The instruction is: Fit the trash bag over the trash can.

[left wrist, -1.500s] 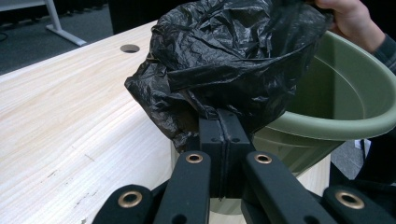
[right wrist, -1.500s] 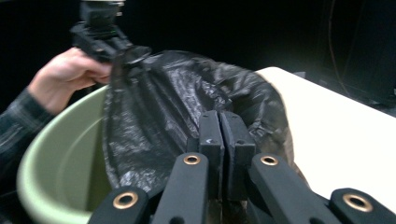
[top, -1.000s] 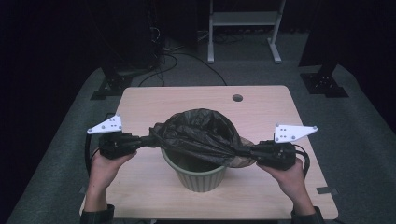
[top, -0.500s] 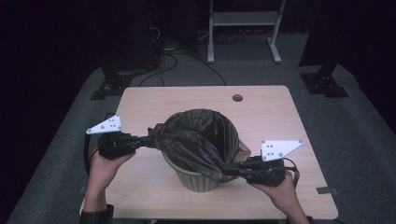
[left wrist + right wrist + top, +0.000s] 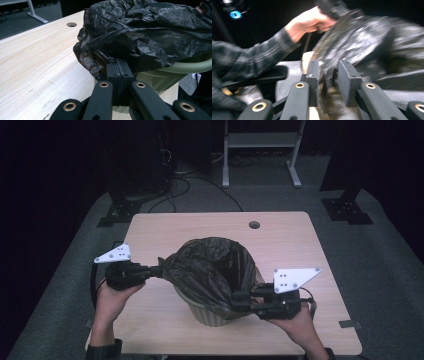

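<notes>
Pale table [image 5: 165, 227], bag-lined bin [image 5: 212, 312] (right view blurred)

Bin [image 5: 212, 316] on the table [image 5: 280, 245] — bag [image 5: 212, 267] in it, probably draping its rim.

The left gripper [image 5: 159, 270] was clamped tight, arm extended at table's left; the right gripper [image 5: 234, 301] sat low, jaws parted, wrist turned inward.
</notes>
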### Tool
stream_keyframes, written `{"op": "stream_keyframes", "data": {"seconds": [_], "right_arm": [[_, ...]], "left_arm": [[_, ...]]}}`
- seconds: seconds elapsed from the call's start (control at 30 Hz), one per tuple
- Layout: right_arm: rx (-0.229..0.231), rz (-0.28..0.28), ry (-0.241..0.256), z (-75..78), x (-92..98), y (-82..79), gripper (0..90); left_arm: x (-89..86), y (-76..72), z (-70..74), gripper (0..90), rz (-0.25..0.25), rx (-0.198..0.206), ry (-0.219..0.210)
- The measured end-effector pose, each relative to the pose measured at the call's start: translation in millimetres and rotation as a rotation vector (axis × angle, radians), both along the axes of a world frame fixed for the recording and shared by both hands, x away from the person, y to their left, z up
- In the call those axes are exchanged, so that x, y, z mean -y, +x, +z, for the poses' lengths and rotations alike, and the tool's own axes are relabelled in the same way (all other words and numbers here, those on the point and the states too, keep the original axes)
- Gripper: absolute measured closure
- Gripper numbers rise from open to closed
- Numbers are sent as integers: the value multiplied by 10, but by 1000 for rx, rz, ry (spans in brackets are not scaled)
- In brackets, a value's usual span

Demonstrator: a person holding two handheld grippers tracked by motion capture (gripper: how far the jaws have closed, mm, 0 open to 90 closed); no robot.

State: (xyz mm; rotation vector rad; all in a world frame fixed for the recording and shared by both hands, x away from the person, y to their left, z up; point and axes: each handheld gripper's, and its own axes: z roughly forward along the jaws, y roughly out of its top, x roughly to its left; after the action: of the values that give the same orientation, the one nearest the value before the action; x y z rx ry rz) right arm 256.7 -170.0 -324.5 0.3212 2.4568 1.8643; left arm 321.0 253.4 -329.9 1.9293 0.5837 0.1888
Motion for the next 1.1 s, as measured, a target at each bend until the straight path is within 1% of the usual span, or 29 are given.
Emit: {"op": "stream_keyframes", "data": {"seconds": [0.03, 0.07, 0.1, 0.17, 0.23, 0.33, 0.37, 0.4, 0.47, 0.53, 0.57, 0.7, 0.8, 0.87, 0.97, 1.03, 1.1], "right_arm": [[0, -10, 6, 14, 17, 14, 667], [10, -38, 14, 46, 56, 56, 666], [20, -66, 10, 68, 86, 93, 653], [38, -139, 12, 99, 149, 171, 631], [40, -214, -4, 110, 201, 255, 587], [12, -326, -29, 92, 284, 431, 535], [-3, -344, -28, 78, 309, 478, 534], [-22, -348, -21, 62, 328, 519, 523], [-35, -355, -9, 39, 343, 553, 522], [-33, -352, -5, 27, 338, 554, 522], [-32, -351, -5, 25, 334, 549, 522], [-27, -350, -9, 26, 334, 535, 522], [-28, -348, -5, 28, 350, 515, 522], [-29, -332, 1, 26, 351, 478, 521], [-20, -278, 10, 34, 296, 362, 516], [-22, -239, 9, 42, 220, 300, 515], [-25, -193, 0, 52, 85, 245, 510]], "left_arm": [[2, 1, 0, 900, -1, -1, 1], [3, 2, 0, 900, -3, -2, 3], [5, 3, -2, 900, -3, -3, 5], [7, 3, -5, 900, -7, -4, 8], [9, 0, -5, 900, -8, -6, 10], [10, 1, -14, 900, -8, -13, 12], [10, 4, -22, 900, -9, -18, 19], [12, 10, -34, 900, -10, -23, 26], [18, 29, -63, 900, -9, -35, 40], [33, 72, -120, 900, 0, -53, 64], [43, 94, -150, 900, -5, -64, 68], [112, 143, -232, 900, -16, -95, 105], [147, 158, -254, 900, -18, -100, 125], [154, 158, -254, 900, -20, -100, 128], [159, 158, -251, 900, -23, -100, 131], [167, 160, -253, 900, -24, -102, 130], [177, 157, -253, 900, -25, -101, 132]]}}
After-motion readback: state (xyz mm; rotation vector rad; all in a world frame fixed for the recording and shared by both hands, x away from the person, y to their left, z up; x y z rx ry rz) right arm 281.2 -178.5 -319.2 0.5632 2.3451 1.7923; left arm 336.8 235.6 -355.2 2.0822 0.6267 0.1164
